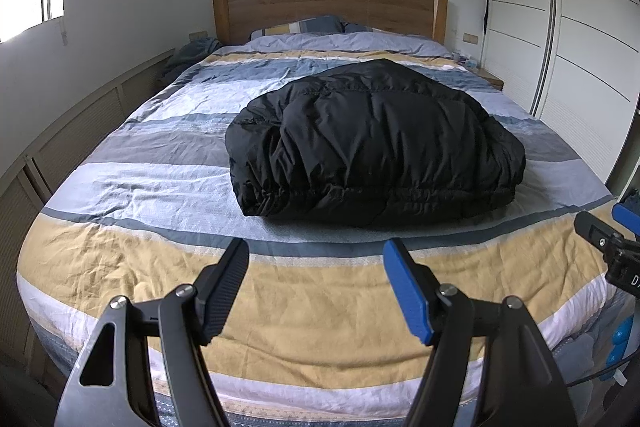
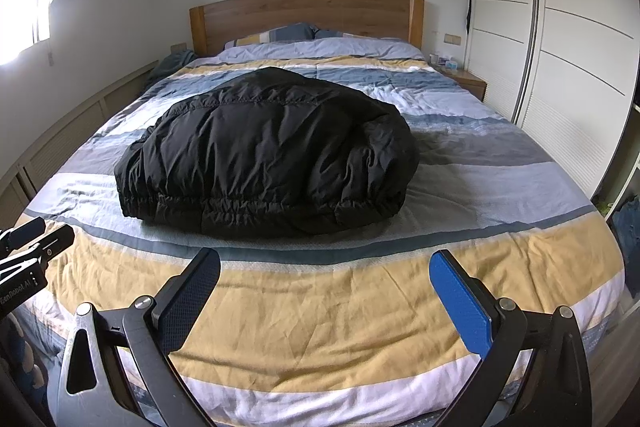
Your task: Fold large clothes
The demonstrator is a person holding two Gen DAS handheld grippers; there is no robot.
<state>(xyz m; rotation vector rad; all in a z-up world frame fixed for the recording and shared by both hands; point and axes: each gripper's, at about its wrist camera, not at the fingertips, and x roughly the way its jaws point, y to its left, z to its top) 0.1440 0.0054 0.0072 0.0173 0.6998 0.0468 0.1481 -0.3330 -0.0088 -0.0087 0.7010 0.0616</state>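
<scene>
1. Left wrist view: your left gripper hangs over the foot of the bed with its jaws wide apart and nothing between them; one pad is black, the other blue.
2. The black puffer jacket lies folded into a thick bundle in the middle of the striped duvet, its elastic hem facing you, well apart from both grippers.
3. Right wrist view: your right gripper is likewise spread wide and empty, above the yellow stripe at the foot end.
4. Here you see the jacket ahead and slightly left; the left gripper's tips show at the left edge.
5. Background: a wooden headboard, pillows below it, and a white wardrobe along the right wall.
</scene>
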